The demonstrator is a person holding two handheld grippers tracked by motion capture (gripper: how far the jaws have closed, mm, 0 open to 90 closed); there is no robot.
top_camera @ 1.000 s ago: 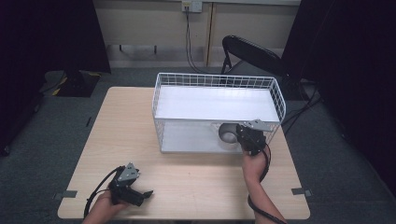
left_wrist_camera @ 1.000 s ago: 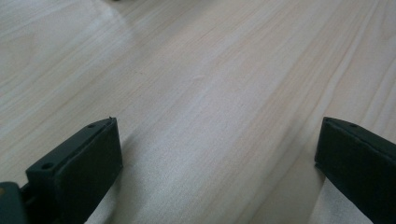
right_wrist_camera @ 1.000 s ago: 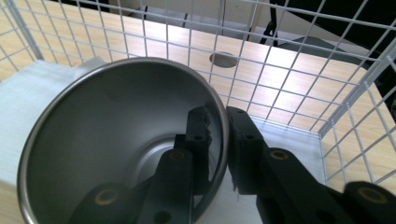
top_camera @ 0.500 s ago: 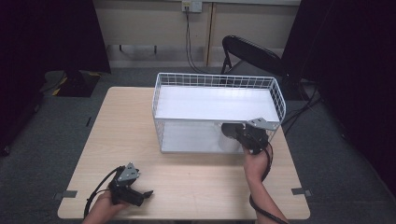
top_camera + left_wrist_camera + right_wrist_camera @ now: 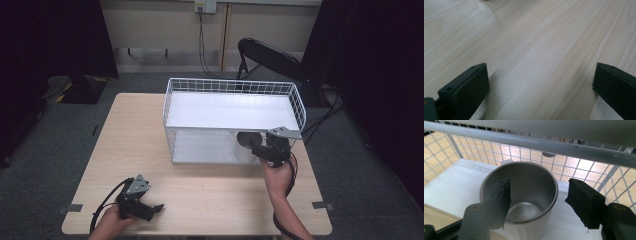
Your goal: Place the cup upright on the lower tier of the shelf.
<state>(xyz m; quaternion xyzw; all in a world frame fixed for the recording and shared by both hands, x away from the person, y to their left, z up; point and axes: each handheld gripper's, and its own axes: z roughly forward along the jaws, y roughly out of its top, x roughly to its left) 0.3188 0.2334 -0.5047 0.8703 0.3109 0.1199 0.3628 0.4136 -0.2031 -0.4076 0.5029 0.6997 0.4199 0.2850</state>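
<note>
We are looking at a white wire basket [image 5: 172, 107] standing on the far half of the pale wooden desk [image 5: 210, 192], and we are placing everything else by that basket. A grey metal cup [image 5: 524, 195] is standing upright on the basket's lower white shelf, at its near right corner, under the upper shelf. Our right claw [image 5: 539, 200] is reaching in at that same corner: one jaw is hanging inside the cup's mouth beside its wall, the other is standing clear outside the rim, so the wall is between them but the pads are not pressing on it. The jaws have just been opening, and they are now standing apart around the cup's side. From above, the right claw [image 5: 270, 147] is sitting at the basket's front right edge. Our left claw [image 5: 150, 210] is resting well away from the basket, near the desk's near left corner, its jaws standing wide apart over bare wood.
</note>
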